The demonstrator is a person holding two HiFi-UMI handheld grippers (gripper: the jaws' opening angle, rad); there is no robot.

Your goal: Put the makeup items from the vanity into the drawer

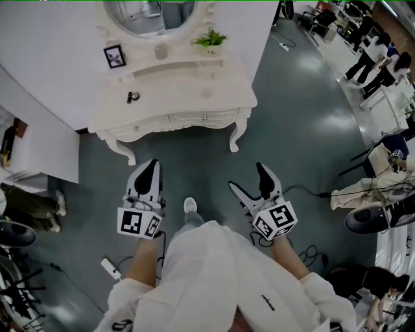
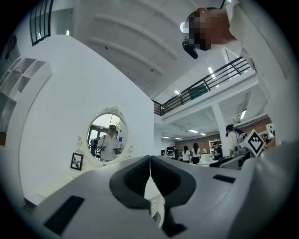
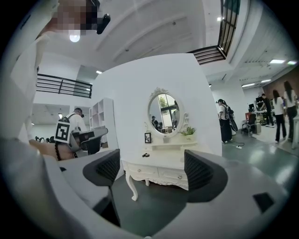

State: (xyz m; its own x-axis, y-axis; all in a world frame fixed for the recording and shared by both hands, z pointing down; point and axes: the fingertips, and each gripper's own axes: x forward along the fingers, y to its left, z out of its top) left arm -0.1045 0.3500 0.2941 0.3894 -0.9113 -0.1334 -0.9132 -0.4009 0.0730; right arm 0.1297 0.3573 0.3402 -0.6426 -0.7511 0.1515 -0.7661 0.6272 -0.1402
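1 small dark makeup item point(image 1: 133, 97) on the glossy white worktop point(image 1: 188, 87), left of centre. 2 curved-front drawers point(image 3: 174, 176), both closed. 1 oval mirror point(image 1: 152, 13), 1 framed picture point(image 1: 115, 56), 1 green plant point(image 1: 209, 39). Left gripper point(image 2: 150, 161): jaws together, empty. Right gripper point(image 3: 154, 169): jaws wide, empty.
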